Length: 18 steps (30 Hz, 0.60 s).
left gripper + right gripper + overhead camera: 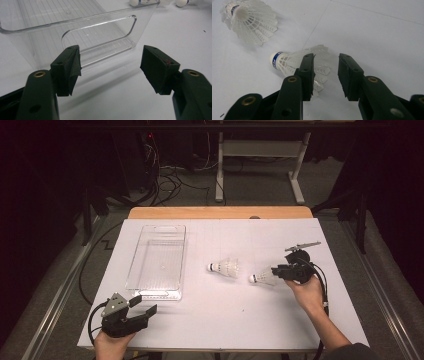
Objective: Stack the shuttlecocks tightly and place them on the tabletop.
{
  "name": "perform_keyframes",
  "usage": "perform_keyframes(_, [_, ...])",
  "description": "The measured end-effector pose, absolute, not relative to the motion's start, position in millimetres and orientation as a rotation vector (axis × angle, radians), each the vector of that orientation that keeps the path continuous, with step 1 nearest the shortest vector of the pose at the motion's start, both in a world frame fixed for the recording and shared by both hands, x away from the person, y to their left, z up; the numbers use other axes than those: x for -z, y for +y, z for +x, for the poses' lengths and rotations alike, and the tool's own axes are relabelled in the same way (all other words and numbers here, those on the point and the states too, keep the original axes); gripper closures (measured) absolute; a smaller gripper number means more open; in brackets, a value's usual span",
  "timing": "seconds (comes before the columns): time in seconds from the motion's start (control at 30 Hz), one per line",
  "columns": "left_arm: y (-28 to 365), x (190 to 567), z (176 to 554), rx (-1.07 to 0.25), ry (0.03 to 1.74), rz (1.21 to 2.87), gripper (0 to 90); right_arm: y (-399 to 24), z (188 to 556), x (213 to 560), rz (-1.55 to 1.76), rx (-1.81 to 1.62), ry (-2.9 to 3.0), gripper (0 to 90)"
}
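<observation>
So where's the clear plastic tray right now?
In the high view the clear tray lies on the table's left half, just beyond the left gripper, with two shuttlecocks to its right.

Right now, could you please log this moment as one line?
right gripper: open at near shuttlecock | left gripper: open, facing clear bin | far shuttlecock: on table

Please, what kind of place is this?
Probably a lab or workshop for recording tasks: a white-covered table, loose cables on the grey floor, and a person's hand-held gripper near a shuttlecock.
</observation>
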<state>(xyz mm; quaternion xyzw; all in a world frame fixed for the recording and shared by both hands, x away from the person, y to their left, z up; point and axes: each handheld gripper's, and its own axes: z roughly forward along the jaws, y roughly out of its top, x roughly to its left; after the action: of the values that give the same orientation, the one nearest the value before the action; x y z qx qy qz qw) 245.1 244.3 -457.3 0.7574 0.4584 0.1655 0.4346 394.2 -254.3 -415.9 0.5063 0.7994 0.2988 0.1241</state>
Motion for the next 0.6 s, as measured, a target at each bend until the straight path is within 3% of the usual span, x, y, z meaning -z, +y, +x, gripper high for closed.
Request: perform_keyframes(0.6, [244.0, 457.3, 245.4, -0.410, 1.142, 1.888, 33.1, -261.6, 386.5, 411.7, 1.473, -0.887, 2.318, 66.1])
